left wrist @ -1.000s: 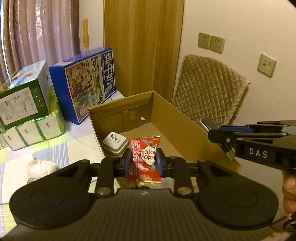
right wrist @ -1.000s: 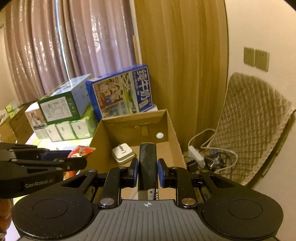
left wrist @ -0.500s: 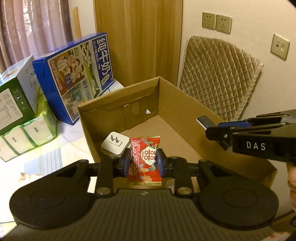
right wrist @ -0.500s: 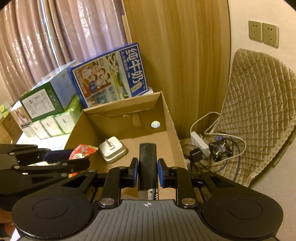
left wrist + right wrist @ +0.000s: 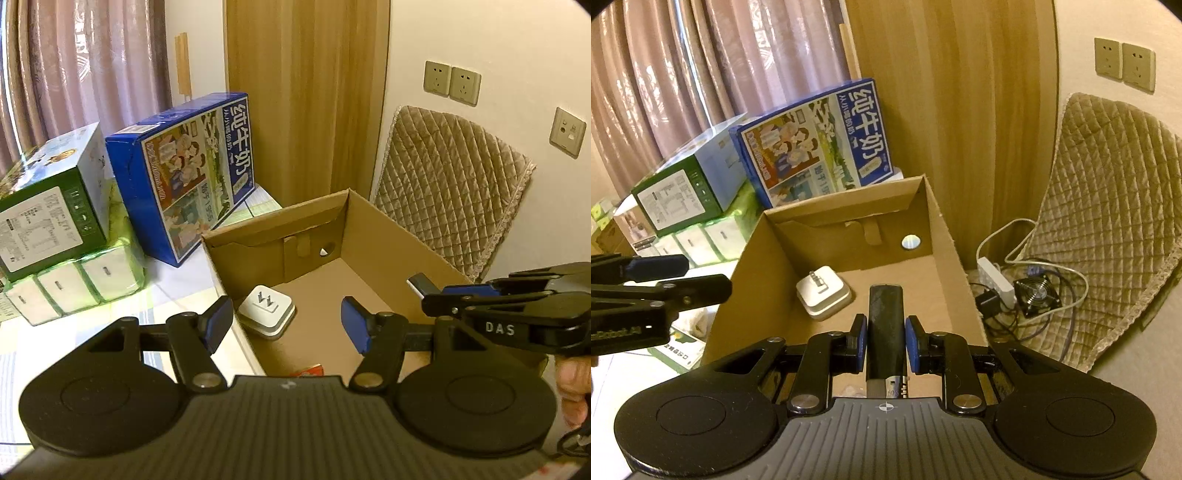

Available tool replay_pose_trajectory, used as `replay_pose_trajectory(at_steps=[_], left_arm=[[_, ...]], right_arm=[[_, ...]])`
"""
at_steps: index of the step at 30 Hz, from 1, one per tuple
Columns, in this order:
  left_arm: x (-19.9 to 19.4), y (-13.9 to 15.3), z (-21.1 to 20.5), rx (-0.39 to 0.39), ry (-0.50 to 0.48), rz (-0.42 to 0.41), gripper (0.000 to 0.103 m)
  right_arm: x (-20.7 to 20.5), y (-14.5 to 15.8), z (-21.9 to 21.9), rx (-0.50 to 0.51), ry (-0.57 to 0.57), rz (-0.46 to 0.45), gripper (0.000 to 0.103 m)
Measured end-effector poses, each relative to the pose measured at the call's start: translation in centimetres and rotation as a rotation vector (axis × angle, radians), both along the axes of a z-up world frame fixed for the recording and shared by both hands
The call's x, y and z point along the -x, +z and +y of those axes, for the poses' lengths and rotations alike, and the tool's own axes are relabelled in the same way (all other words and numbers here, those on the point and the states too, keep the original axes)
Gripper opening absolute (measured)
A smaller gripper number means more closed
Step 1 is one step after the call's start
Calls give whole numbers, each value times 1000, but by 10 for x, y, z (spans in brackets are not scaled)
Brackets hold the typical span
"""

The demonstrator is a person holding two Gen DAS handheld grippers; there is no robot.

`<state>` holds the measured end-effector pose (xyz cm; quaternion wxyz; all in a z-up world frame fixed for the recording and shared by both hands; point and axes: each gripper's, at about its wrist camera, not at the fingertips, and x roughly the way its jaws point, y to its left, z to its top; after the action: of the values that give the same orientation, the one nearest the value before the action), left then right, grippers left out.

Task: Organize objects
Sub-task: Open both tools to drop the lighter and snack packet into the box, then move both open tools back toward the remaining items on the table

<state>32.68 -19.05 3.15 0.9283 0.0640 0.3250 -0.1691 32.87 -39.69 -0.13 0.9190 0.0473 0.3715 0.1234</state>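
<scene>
Your left gripper (image 5: 288,325) hangs with its blue-padded fingers spread wide and nothing between them, poised over the near left wall of the cardboard box (image 5: 388,236). Just below it, at the edge of the gripper body, a sliver of the red snack packet (image 5: 312,369) shows on the box floor. Your right gripper (image 5: 885,339) is clamped on a slim black object (image 5: 885,317) that stands upright between the pads, its top pointing into the box; the lower end shows a metallic part, too small to identify. In the left wrist view that gripper reaches in from the right, over the right wall of the box, with part of your hand (image 5: 572,387) behind it.

On the box floor, toward the far left corner, a white plug adapter (image 5: 266,310) lies with its prongs up. Behind the box a blue milk carton (image 5: 184,173) stands on the table, and beside it a green and white box (image 5: 48,206) rests on a shrink-wrapped pack of small cartons (image 5: 74,284). To the right of the box, on the floor, a white power strip (image 5: 995,277) and a small black fan (image 5: 1036,295) sit among cables in front of a quilted pad (image 5: 1108,206) leaning on the wall.
</scene>
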Motion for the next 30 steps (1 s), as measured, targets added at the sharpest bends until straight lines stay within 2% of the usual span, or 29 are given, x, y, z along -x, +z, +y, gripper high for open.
replay_pose_trajectory(at_steps=[3, 4, 5, 7, 15, 22, 27, 30], left_arm=[[2, 1, 7, 14, 9, 7, 60], [3, 0, 9, 16, 16, 8, 60], [5, 0, 12, 19, 19, 9, 60], [11, -1, 19, 28, 29, 10, 60], [48, 2, 50, 72, 91, 23, 63], [94, 11, 74, 97, 141, 33, 68], [128, 22, 87, 113, 161, 39, 75], [148, 29, 95, 117, 170, 32, 80]], right_arm=[[-3, 3, 6, -8, 41, -38, 19], [-3, 5, 7, -15, 54, -50, 23], [-4, 7, 7, -24, 52, -59, 35], [-1, 12, 5, -43, 33, -82, 50], [29, 30, 0, -55, 12, -100, 55], [72, 47, 6, -78, -7, -82, 65], [105, 60, 20, -77, -8, -59, 76], [127, 68, 30, -87, 3, -58, 87]])
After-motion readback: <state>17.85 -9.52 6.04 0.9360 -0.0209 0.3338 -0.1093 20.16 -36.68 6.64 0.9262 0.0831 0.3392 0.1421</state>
